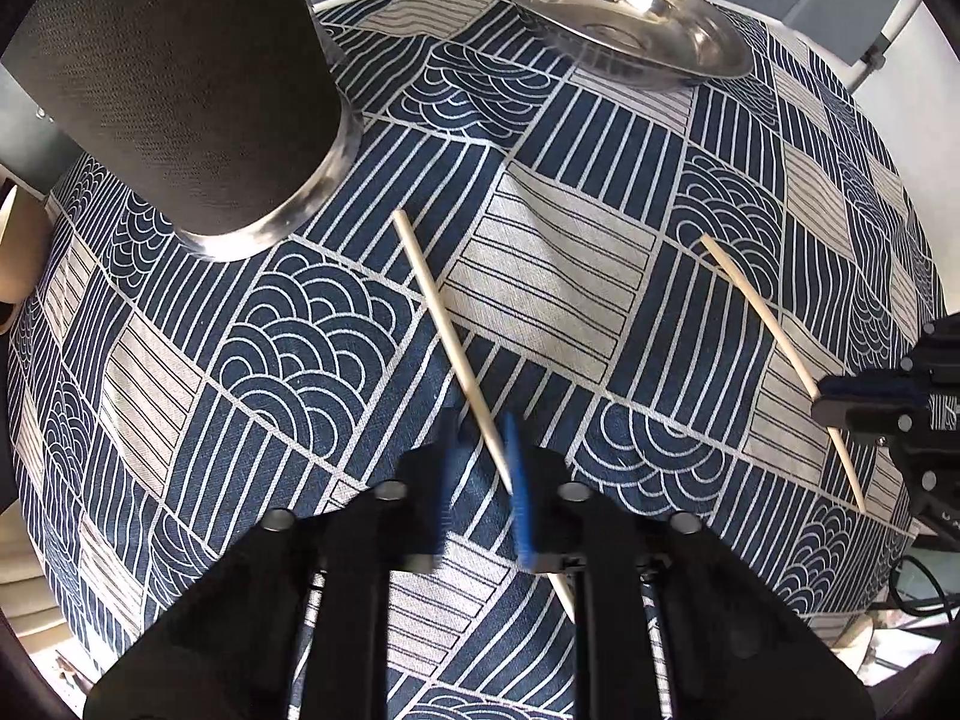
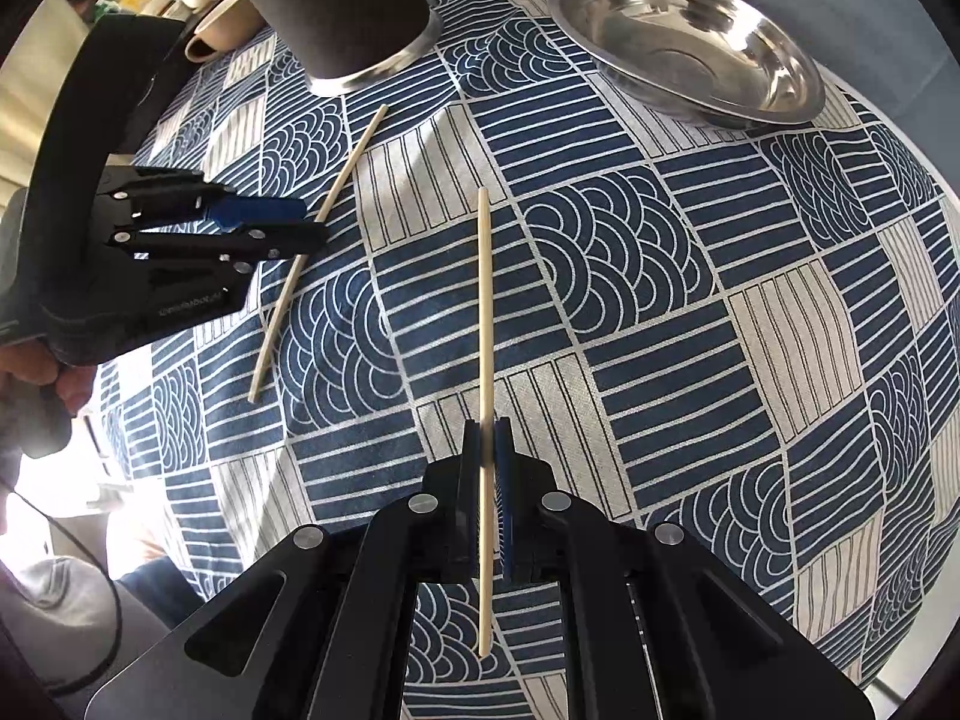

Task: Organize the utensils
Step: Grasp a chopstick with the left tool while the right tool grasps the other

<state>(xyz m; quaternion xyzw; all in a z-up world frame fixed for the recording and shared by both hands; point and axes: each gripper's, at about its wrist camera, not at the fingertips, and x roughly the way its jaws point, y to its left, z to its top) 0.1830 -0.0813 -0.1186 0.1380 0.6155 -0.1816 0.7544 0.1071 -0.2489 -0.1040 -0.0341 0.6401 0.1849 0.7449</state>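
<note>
Your right gripper clamps one chopstick above the patterned surface; your left gripper holds narrow jaws around the other chopstick, near the holder.

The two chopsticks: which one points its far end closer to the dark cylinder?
The chopstick at the left hand-held gripper: its far end nearly reaches the cylinder. The other chopstick, clamped in the right hand-held gripper, ends farther from it.

Two wrist fisheyes, both looking steeply down, close over one patterned tablecloth, both seeing it.
</note>
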